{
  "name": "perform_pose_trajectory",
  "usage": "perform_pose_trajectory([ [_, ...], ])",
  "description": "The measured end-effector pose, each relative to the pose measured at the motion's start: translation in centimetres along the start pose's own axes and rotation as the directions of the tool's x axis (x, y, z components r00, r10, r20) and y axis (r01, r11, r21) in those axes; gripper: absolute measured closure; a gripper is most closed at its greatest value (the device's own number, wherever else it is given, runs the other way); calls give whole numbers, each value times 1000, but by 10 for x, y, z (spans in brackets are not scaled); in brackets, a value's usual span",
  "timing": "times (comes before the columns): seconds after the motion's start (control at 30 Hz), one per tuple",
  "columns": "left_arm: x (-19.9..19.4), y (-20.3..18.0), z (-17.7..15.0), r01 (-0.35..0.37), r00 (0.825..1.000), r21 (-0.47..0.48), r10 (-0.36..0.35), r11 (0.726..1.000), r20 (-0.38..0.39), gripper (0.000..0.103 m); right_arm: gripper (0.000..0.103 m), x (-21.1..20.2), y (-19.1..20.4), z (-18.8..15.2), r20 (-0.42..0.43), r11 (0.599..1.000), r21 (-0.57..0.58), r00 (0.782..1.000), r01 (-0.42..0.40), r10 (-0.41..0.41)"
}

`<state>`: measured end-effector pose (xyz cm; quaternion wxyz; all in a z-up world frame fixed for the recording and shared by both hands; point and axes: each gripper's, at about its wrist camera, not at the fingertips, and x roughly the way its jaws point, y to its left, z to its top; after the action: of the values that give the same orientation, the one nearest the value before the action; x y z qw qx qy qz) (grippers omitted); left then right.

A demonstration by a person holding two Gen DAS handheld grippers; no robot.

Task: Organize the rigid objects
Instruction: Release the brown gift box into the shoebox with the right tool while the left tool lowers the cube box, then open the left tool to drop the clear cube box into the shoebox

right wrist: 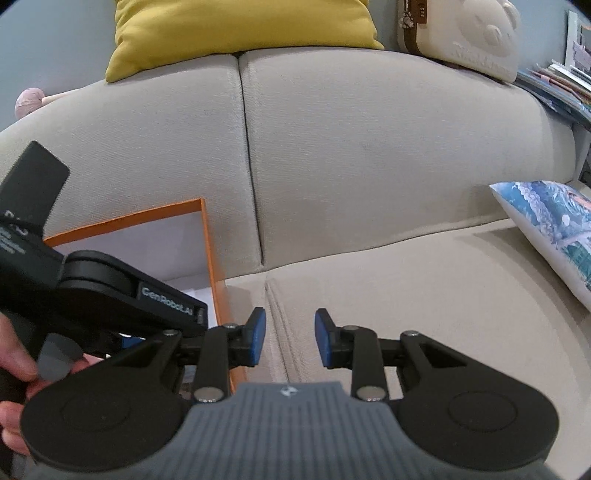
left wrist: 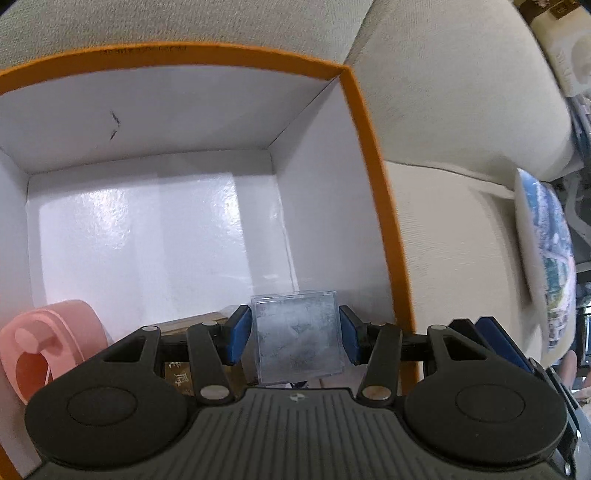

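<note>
We've got two grippers going here. The left gripper (left wrist: 295, 338) has its jaws clamped on one clear plastic case (left wrist: 297, 336), scuffed and cloudy, held upright between the blue pads (left wrist: 238, 338) over the near right corner of the box (left wrist: 373, 184). That's the single box we can see: orange rim, white inside, sitting on the sofa (right wrist: 406, 288) up against the back cushions.

Inside the box we count one pink holder (left wrist: 51, 343) in the near left corner, plus one brown thing with gold lettering (left wrist: 181, 374) mostly hidden under the gripper, so we can't really tell what it is. The rest of the white floor is bare and shiny.

The right gripper (right wrist: 290, 341) hangs over the seat cushion just right of the box, jaws apart with nothing between them. From its view we also see the left gripper's black body and the left hand (right wrist: 14, 373) holding it.

Cushion count: one yellow pillow (right wrist: 236, 29) on top of the sofa back, one cream bear-face cushion (right wrist: 476, 37) beside it, and one blue printed pillow (right wrist: 554, 229) on the seat to the right.
</note>
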<state>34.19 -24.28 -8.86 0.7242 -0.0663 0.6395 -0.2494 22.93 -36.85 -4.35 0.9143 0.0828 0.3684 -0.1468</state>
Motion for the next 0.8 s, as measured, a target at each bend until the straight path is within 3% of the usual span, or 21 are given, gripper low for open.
perform_pose_trajectory([
  [0.17,11,-5,3,-20,999,-3,20,1000,-43,45,72,2,1,-1,-9,1000,6,1000,-2,2],
  [0.27,11,-3,3,-19,999,-7,19,1000,-42,39,72,3,1,0,-17,1000,3,1000,-10,10],
  [0.4,7,1,3,-3,999,0,3,1000,-37,39,72,2,0,-2,-22,1000,1,1000,-15,15],
  [0.43,5,1,3,5,999,9,-4,1000,-36,40,72,1,0,-2,-23,1000,1,1000,-17,17],
  [0.57,-4,6,5,5,1000,34,-4,999,-21,63,72,-4,0,-3,-17,1000,-3,1000,-21,21],
  [0.8,-51,9,-9,-2,998,135,-6,991,62,68,72,-21,4,-3,-2,998,-27,999,-49,49],
])
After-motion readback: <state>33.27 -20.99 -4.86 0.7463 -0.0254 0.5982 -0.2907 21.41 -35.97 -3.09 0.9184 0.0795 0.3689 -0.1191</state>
